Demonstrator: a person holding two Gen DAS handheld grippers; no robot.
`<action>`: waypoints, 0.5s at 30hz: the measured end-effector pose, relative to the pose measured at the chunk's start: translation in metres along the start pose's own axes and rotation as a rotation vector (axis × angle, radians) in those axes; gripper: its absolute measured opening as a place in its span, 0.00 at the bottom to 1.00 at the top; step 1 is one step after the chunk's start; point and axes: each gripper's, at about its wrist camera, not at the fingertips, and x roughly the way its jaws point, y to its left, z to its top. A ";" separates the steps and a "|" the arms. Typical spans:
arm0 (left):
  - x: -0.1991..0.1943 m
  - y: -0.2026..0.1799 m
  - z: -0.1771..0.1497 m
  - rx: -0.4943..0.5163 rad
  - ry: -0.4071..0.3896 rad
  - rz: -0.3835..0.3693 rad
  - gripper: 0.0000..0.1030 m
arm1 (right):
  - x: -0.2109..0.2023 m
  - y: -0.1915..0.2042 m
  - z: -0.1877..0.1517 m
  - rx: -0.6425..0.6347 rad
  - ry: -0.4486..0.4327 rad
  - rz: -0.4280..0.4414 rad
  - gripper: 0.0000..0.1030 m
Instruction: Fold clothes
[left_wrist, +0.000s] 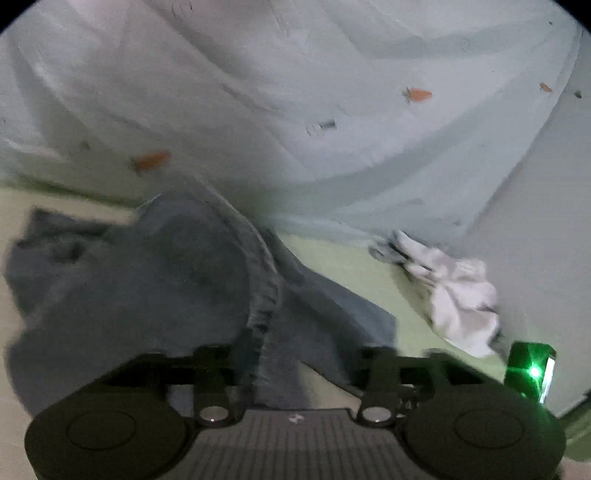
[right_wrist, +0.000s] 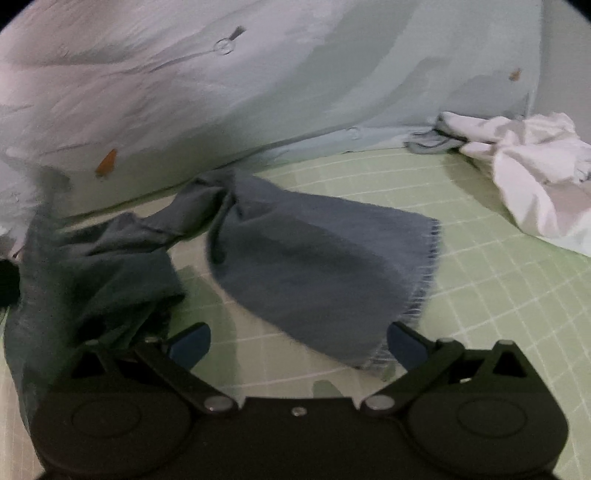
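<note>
The folding has barely begun, by the look of it. The grey-blue garment (right_wrist: 295, 266), denim-like with a frayed hem at its 3 o'clock edge, lies rumpled on the green gridded bed sheet (right_wrist: 498, 295): one flap spreads toward 4 o'clock, a twisted bunch sits at 9 o'clock, and no clean crease or squared edge shows anywhere. A crumpled white garment (right_wrist: 528, 166) waits at 2 o'clock in the right wrist view, untouched, lying against the pale carrot-print quilt (right_wrist: 221, 110) that fills the background from 10 to 1 o'clock. So both pieces appear left to do; the grey one first needs spreading flat.

The right gripper (right_wrist: 295, 341) stands wide open, its blue pads (right_wrist: 190, 343) well apart, gripping nothing; the frayed corner of the grey-blue garment lies between them, close to the pad at 3 o'clock, though whether it touches is unclear.

In the left wrist view the left gripper (left_wrist: 295, 363) sits low over the same garment (left_wrist: 147, 280), whose gathered seam runs up toward 12 o'clock. Cloth covers the space between its fingers, and the tips are dark and blurred, so I cannot tell whether it is clamped on the fabric or merely resting over it.
</note>
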 end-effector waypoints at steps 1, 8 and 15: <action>0.001 0.003 -0.002 -0.015 -0.001 0.038 0.84 | -0.001 -0.004 0.000 0.010 -0.004 -0.004 1.00; -0.021 0.048 -0.008 -0.173 -0.058 0.233 0.91 | 0.001 0.007 0.001 0.046 0.000 0.137 1.00; -0.056 0.090 -0.024 -0.235 -0.119 0.463 0.95 | 0.040 0.055 0.006 0.053 0.110 0.497 1.00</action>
